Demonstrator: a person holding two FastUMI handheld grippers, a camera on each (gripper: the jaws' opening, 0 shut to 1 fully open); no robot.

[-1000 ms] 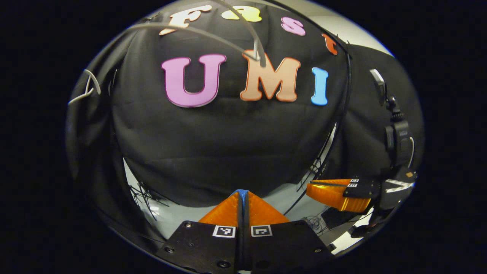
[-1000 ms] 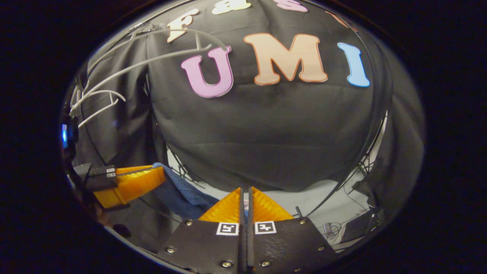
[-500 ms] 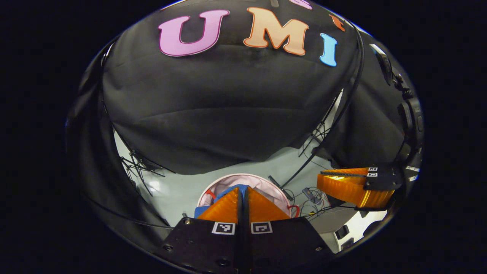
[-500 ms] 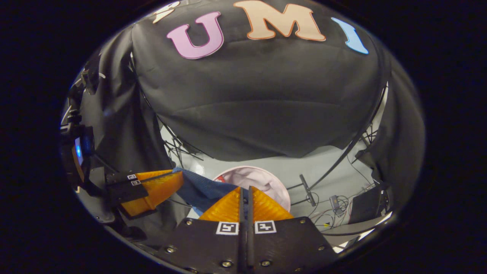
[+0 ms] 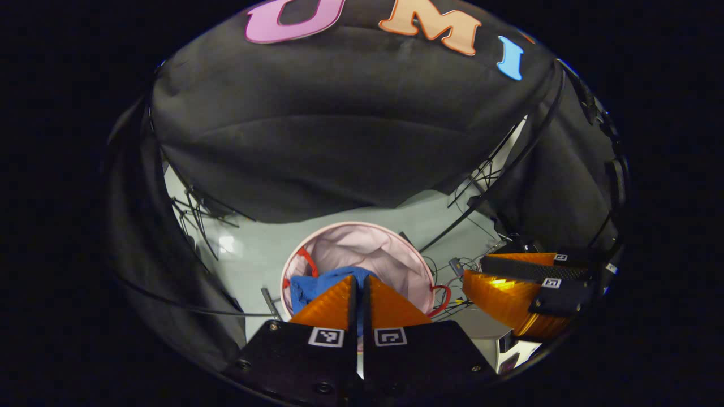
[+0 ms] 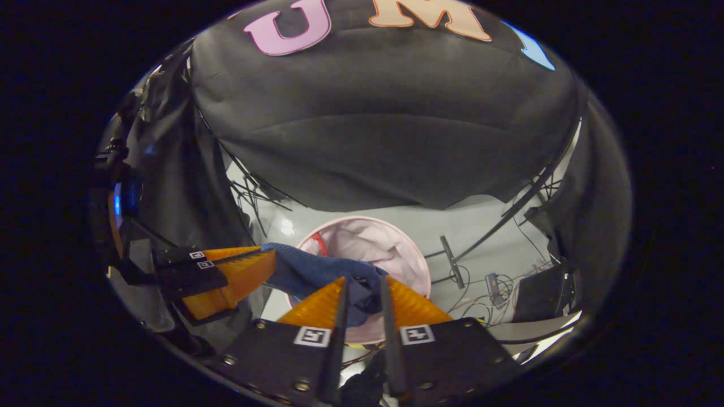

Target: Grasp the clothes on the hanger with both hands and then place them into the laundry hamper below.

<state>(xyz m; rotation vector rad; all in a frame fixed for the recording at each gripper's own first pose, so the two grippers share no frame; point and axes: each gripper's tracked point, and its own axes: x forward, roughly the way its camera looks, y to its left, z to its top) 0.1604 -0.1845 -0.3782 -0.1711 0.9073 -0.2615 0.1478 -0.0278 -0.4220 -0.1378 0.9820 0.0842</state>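
Observation:
A blue garment [image 6: 317, 270] hangs stretched between my two grippers, right above the round pink laundry hamper [image 6: 370, 240] on the floor. In the left gripper view, my left gripper [image 5: 360, 277] is shut on one end of the garment [image 5: 308, 285], which droops over the hamper's [image 5: 367, 249] near rim. My right gripper [image 6: 365, 280] has its fingers parted, with a bunched fold of the garment lying loosely between them. In the right gripper view the left gripper [image 6: 270, 255] sits off to the left, the cloth running out of its tips. The right gripper [image 5: 474, 270] shows at the right of the left gripper view.
The hamper stands on a pale grey floor [image 6: 481, 226] before the black booth cloth. Cables and small devices [image 6: 492, 285] lie to its right, beside a dark box [image 6: 537, 305]. Thin black stand legs [image 5: 198, 209] splay on the floor at the left.
Both grippers have come down and tilted toward the floor, bringing the hamper into view under the garment. The right gripper's fingers, shut before, have parted.

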